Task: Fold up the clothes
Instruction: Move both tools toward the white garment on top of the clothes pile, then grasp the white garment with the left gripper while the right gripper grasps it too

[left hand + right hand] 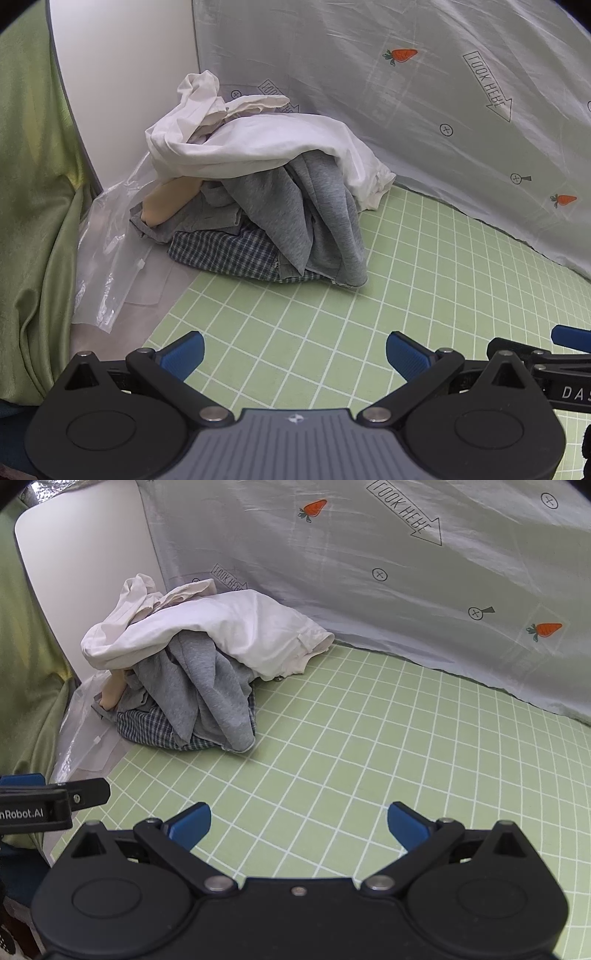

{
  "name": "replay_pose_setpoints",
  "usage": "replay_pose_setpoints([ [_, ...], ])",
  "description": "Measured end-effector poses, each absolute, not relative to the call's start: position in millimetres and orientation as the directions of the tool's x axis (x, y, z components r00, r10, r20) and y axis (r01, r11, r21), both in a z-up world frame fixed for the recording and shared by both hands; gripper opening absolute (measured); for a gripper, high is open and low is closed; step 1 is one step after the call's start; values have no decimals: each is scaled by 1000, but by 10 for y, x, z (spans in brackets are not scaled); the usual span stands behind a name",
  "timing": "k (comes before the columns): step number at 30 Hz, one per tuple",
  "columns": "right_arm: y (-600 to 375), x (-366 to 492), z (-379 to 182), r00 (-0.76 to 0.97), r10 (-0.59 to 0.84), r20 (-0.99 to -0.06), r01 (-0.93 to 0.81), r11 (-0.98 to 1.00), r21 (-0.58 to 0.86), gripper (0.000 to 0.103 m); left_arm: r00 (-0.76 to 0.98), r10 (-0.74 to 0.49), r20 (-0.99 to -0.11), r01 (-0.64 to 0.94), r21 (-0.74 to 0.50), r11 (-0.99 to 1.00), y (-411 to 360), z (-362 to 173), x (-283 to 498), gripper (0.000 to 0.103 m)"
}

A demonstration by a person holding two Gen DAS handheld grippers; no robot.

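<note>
Soft cloth heaped: smooth white shirt (258, 144), matt grey knit (317, 229), woven plaid (229, 254). Beside it, glossy clear plastic bag (107, 273). Underneath, matt gridded mat (369, 738). Behind, faintly sheeny printed sheet (369, 554); satiny green curtain (33, 221).

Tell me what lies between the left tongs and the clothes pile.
Only bare green mat between the left tongs and pile, seen in both views.

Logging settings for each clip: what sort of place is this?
Probably a makeshift home recording corner: a green grid mat as work surface, a carrot-print sheet hung as backdrop, and a pile of unfolded clothes.
</note>
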State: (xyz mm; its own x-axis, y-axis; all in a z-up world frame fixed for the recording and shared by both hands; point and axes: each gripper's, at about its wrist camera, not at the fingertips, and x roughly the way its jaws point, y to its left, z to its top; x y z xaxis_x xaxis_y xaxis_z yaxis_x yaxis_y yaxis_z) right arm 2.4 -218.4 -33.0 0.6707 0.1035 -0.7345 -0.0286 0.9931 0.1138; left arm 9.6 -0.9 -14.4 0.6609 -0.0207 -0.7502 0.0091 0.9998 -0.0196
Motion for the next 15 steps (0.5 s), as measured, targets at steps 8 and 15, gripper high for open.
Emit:
replay_pose_setpoints([
  [8, -2181, 234, -358, 669, 93, -737, -23, 994, 105, 103, 640, -20, -768, -20, -42, 999, 88, -150, 289, 103],
  [15, -2144, 720, -415, 677, 67, -733, -22, 997, 70, 103, 627, -3, -779, -93, -79, 993, 295, -117, 818, 103],
])
